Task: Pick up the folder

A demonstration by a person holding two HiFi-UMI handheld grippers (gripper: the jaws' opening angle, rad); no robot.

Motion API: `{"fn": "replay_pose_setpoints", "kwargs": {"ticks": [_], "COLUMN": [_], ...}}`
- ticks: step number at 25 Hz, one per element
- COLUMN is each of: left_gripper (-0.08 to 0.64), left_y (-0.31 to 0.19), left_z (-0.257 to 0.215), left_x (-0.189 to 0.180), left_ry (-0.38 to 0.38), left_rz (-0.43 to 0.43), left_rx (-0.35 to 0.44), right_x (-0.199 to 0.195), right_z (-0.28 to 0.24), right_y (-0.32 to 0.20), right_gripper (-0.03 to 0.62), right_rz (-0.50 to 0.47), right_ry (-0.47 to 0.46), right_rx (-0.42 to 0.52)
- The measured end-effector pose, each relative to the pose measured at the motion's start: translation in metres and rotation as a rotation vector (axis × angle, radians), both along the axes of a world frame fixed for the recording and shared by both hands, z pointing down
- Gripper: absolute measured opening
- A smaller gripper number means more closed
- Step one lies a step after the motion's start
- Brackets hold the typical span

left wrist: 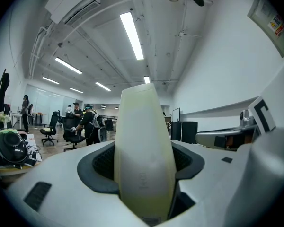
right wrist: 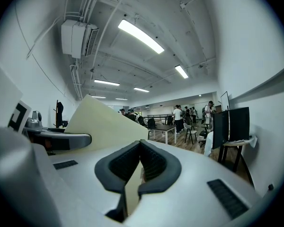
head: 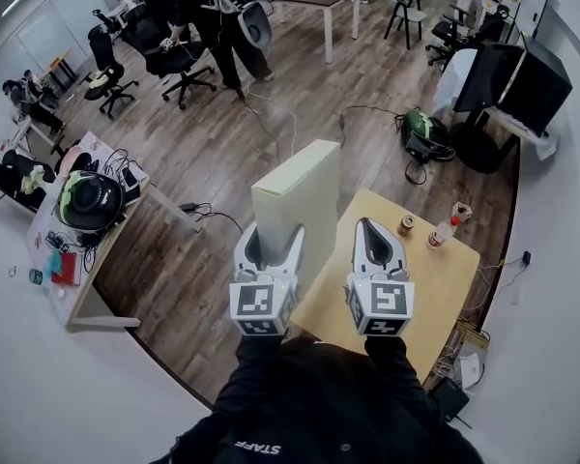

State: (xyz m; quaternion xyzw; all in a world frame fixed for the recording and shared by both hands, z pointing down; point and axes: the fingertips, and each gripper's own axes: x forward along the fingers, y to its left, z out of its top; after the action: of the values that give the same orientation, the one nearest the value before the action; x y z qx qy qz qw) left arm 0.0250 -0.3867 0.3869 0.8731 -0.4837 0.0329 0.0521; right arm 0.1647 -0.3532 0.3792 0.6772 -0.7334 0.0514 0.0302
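The folder (head: 300,193) is a thick cream box file, held upright in the air over the left edge of the table. My left gripper (head: 273,232) is shut on its near edge; in the left gripper view the cream folder (left wrist: 144,141) fills the gap between the dark pads. My right gripper (head: 372,226) hovers to its right above the table with its jaws together and nothing in them. In the right gripper view the pads (right wrist: 154,162) meet at the tips, and the folder (right wrist: 102,126) rises on the left.
A yellow table (head: 440,283) lies below, with a small can (head: 405,224) and a bottle (head: 444,229) near its far edge. A desk with a helmet (head: 89,201) stands at the left. People and office chairs (head: 179,61) occupy the wooden floor beyond.
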Motion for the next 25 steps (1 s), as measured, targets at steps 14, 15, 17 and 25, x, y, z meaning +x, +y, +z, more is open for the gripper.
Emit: {"fn": "replay_pose_setpoints", "kwargs": {"ticks": [14, 15, 17, 25], "left_gripper": [0.318, 0.318, 0.318, 0.318], "left_y": [0.002, 0.003, 0.004, 0.004], "left_z": [0.003, 0.004, 0.005, 0.005], "left_x": [-0.003, -0.004, -0.006, -0.011], "left_ry": [-0.008, -0.008, -0.008, -0.007], "left_rz": [-0.004, -0.006, -0.008, -0.02], "left_rx": [-0.013, -0.014, -0.017, -0.02], "right_x": [-0.004, -0.006, -0.009, -0.012], "right_z": [0.006, 0.007, 0.008, 0.007], "right_y": [-0.001, 0.0, 0.0, 0.002], "right_gripper": [0.023, 0.023, 0.023, 0.023], "right_rz": [-0.007, -0.011, -0.016, -0.021], "right_ry": [0.005, 0.003, 0.003, 0.004], "right_rx": [-0.019, -0.021, -0.023, -0.022]}}
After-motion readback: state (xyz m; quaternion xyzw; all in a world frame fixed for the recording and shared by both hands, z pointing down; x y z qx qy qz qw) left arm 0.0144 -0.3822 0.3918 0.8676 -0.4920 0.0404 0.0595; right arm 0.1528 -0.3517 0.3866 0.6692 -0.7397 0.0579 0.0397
